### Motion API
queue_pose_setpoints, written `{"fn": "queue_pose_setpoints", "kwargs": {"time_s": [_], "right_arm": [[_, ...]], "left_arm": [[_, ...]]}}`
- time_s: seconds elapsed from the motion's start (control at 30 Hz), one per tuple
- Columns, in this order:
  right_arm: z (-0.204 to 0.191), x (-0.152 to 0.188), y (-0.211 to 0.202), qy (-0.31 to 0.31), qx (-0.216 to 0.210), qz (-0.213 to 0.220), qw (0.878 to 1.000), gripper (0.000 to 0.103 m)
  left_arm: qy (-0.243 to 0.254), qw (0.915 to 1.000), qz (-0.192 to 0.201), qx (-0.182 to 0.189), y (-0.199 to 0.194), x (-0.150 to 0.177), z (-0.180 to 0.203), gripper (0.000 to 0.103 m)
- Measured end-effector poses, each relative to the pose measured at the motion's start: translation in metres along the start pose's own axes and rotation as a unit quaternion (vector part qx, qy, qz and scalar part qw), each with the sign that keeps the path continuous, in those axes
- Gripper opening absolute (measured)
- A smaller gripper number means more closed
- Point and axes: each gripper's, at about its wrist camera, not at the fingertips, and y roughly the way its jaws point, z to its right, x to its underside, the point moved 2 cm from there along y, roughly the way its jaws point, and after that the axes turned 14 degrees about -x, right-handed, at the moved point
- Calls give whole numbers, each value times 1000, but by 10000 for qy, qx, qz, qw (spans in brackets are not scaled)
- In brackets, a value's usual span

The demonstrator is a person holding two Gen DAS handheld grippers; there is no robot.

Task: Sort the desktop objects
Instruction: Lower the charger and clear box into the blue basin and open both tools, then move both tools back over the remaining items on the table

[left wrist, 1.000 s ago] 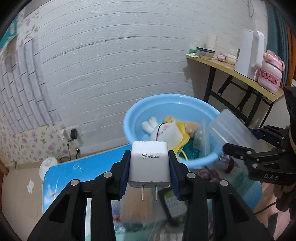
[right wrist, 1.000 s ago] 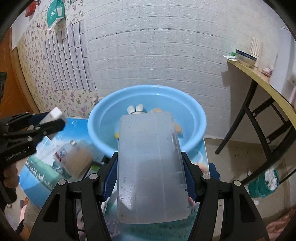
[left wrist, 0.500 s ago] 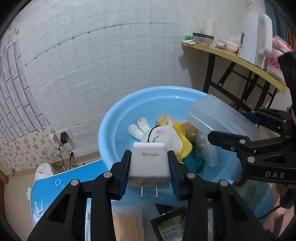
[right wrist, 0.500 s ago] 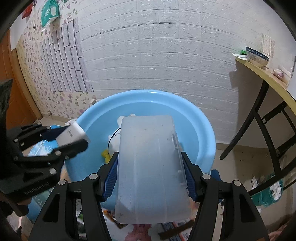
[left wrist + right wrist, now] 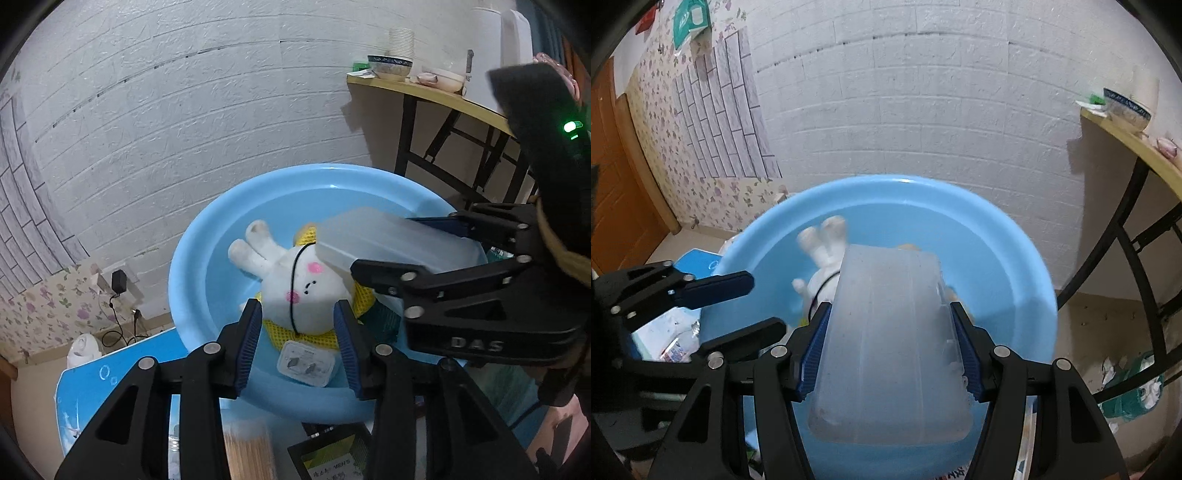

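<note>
Over the basin (image 5: 192, 258) I have both tongs. My left tongs (image 5: 299, 347) are opening with nothing between them; the charger (image 5: 306, 363) lies below in the basin against the rabbit (image 5: 303, 280). My right tongs (image 5: 892, 345) grip the box (image 5: 890, 343); next, I judge, lower and release it. Only the left view shows the charger.

Blue basin (image 5: 192, 280); white charger (image 5: 306, 363); floral wallpaper (image 5: 48, 314)
</note>
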Motion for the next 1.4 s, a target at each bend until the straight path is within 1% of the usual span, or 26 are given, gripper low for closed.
{"fn": "queue_pose_setpoints", "kwargs": {"time_s": [0.07, 0.13, 0.27, 0.33, 0.43, 0.5, 0.57, 0.73, 0.9, 1.0, 1.07, 1.2, 1.4], "right_arm": [[0, 2, 3, 11, -15, -34, 10000, 57], [1, 3, 3, 56, -39, -30, 10000, 57], [-1, 4, 1, 95, -74, -31, 9999, 57], [-3, 4, 0, 54, -50, -46, 10000, 57], [-8, 6, -5, -18, -9, -38, 10000, 58], [-12, 8, -8, -65, 15, -21, 10000, 62], [-16, 10, -11, -121, 66, 6, 9999, 67], [-24, 17, -19, -118, 128, -2, 9998, 73], [-30, 24, -31, -137, 195, 48, 9997, 78], [-33, 31, -48, -115, 309, 214, 9992, 80], [-35, 36, -56, -90, 327, 271, 9991, 83], [-33, 51, -69, 28, 429, 325, 9985, 84], [-27, 77, -76, 402, 406, 286, 9980, 84]], "left_arm": [[-51, 10000, -6, 11, -3, 1, -2, 45], [-134, 9999, -14, 31, -7, 4, -5, 52], [-213, 9998, 11, -14, -17, 10, -9, 58], [-250, 9997, 5, -45, -21, 14, -11, 65], [-321, 9994, -46, -74, -26, 19, -15, 72], [-367, 9993, -63, -98, -29, 22, -17, 73], [-417, 9990, -66, -122, -33, 25, -20, 77], [-471, 9985, -54, -275, -46, 30, -24, 93], [-522, 9981, -49, -333, -58, 35, -28, 98], [-572, 9980, -94, -261, -64, 41, -30, 99], [-556, 9980, -115, -292, -67, 46, -30, 99], [-595, 9976, -163, -324, -72, 57, -33, 99], [-733, 9957, -354, -440, -76, 78, -38, 99]]}}
